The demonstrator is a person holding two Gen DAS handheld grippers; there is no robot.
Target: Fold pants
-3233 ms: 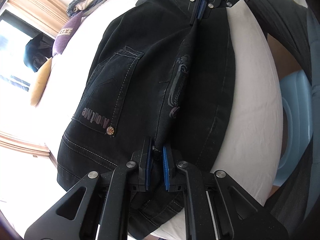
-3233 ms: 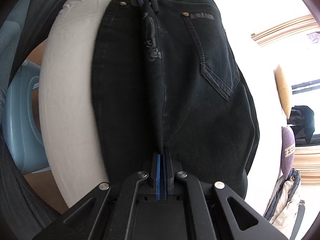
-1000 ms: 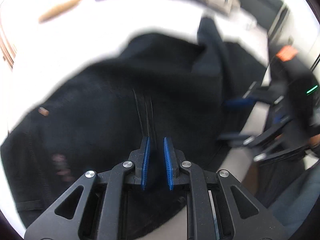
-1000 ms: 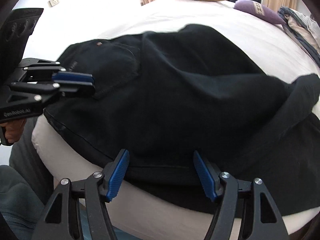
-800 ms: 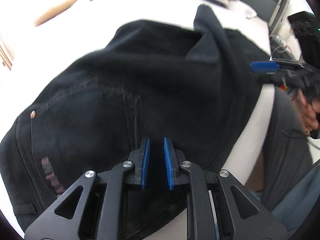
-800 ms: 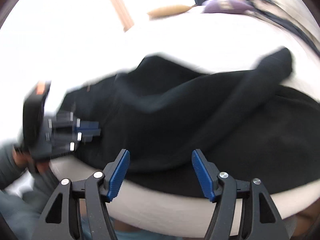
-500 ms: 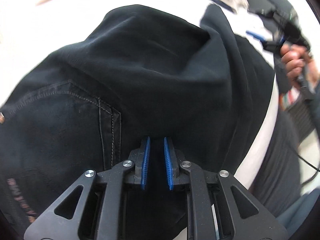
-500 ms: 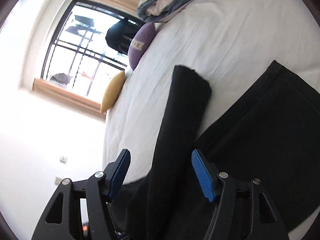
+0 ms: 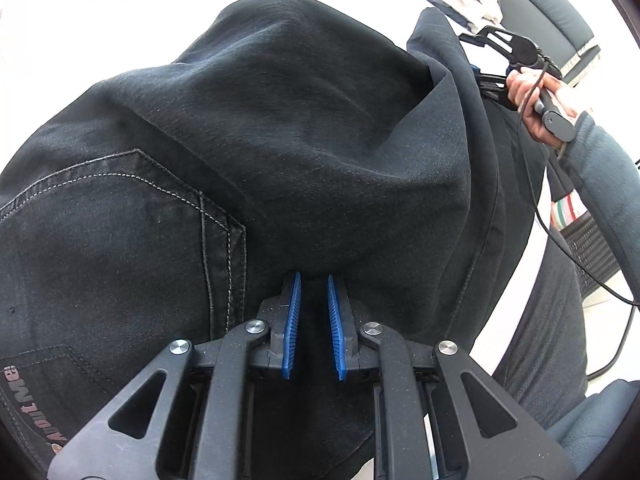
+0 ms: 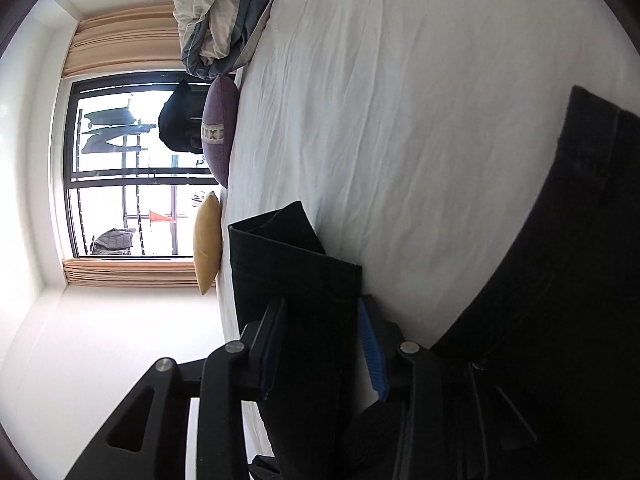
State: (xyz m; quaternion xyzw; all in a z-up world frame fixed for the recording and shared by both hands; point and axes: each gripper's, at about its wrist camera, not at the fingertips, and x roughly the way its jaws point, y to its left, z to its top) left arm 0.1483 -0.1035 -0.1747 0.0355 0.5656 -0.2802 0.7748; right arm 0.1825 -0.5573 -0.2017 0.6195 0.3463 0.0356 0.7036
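Left gripper [image 9: 314, 300] low over the black pants [image 9: 280, 128], blue pads a narrow gap apart, tips tucked under a raised fold beside the back pocket [image 9: 112, 216]. Right gripper [image 10: 320, 344] spread wide, a folded leg end between its fingers, not pinched. Beyond, pants spread on the white bed [image 10: 400, 100], pillows [image 10: 218, 128] and window [image 10: 120, 168] far off.
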